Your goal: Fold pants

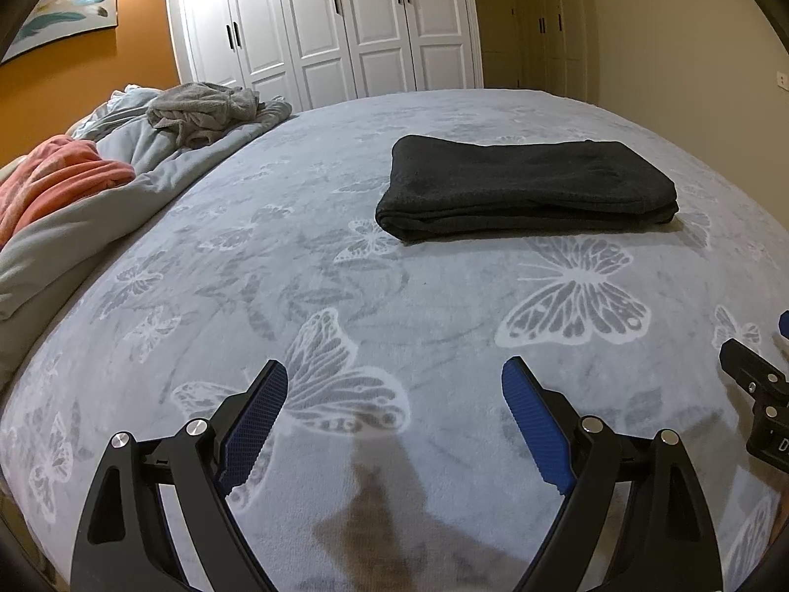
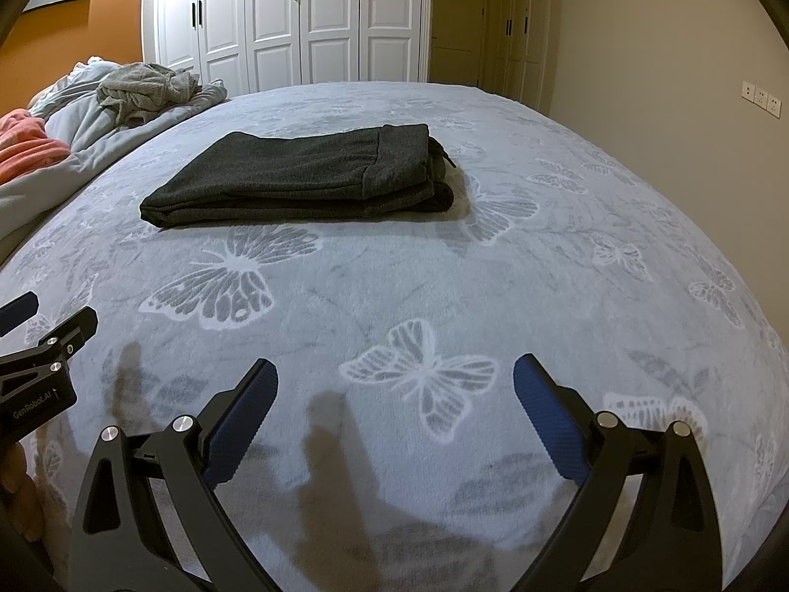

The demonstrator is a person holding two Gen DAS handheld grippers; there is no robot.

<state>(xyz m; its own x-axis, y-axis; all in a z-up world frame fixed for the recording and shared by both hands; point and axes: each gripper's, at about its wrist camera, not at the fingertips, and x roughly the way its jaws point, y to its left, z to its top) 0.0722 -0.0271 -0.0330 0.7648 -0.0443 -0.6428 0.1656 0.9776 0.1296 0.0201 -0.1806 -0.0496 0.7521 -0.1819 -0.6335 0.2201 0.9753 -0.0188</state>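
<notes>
- Far edge of folded dark charcoal knit pants [image 1: 527, 187] hidden behind own bulk; drawstring end barely visible in right view.
- Left gripper [image 1: 394, 394] spread wide, holding nothing, above grey butterfly-print fleece blanket [image 1: 296, 271].
- Right gripper [image 2: 394, 394] likewise spread, empty.
- Pants lying mid-bed, well apart from both, a thick rectangular stack.

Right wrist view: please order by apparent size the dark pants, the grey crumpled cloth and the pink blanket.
1. dark pants, clearly largest.
2. grey crumpled cloth.
3. pink blanket.
The last two are unsure: the frame edge cuts off the blanket.
</notes>
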